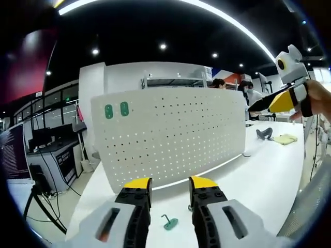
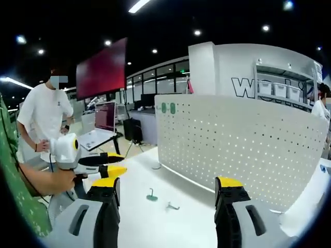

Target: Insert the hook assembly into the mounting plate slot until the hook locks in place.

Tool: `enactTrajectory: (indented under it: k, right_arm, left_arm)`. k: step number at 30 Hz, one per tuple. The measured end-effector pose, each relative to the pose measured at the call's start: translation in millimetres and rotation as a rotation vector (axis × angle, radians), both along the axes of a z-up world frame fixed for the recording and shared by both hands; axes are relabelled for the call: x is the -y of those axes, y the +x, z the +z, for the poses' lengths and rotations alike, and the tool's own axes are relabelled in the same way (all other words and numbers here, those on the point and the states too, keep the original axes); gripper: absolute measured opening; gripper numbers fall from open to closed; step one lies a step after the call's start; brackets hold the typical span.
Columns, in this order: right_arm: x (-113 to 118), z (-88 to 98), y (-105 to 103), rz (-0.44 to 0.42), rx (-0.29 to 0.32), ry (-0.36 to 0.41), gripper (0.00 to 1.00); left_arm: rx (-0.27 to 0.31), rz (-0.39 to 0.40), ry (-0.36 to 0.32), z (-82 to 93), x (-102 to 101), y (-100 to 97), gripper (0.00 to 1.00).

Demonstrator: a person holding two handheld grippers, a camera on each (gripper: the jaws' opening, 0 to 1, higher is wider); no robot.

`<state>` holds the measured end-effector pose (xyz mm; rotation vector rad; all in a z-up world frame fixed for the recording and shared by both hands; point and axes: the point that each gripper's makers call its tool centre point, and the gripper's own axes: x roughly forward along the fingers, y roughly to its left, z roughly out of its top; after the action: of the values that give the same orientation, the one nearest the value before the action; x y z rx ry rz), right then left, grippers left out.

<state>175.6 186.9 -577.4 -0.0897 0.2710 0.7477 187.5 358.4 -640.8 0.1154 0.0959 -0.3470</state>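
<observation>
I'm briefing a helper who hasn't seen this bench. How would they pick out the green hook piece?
Find the white pegboard standing on the white table. On the tabletop in front of it lies a green hook on a flat base; unlike the small grey metal piece beside it, it is green.

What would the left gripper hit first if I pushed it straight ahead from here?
Probably the white pegboard, standing upright right ahead of the open left gripper. The green hook lies on the table lower down between the fingers, likely under that line; depth is uncertain.
</observation>
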Motion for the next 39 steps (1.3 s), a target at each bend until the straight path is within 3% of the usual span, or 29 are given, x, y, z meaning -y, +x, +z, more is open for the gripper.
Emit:
enactTrajectory:
  k: [16, 39]
  right_arm:
    - [-15.5, -26.7, 16.8, 0.058, -0.039, -0.040, 0.72]
    - [-16.3, -127.1, 63.2, 0.086, -0.140, -0.163, 0.61]
  left_arm:
    - [-0.018, 0.007, 0.005, -9.4, -3.2, -6.4, 0.29]
    - [-0.052, -0.002, 0.018, -23.3, 2.9, -10.7, 0.27]
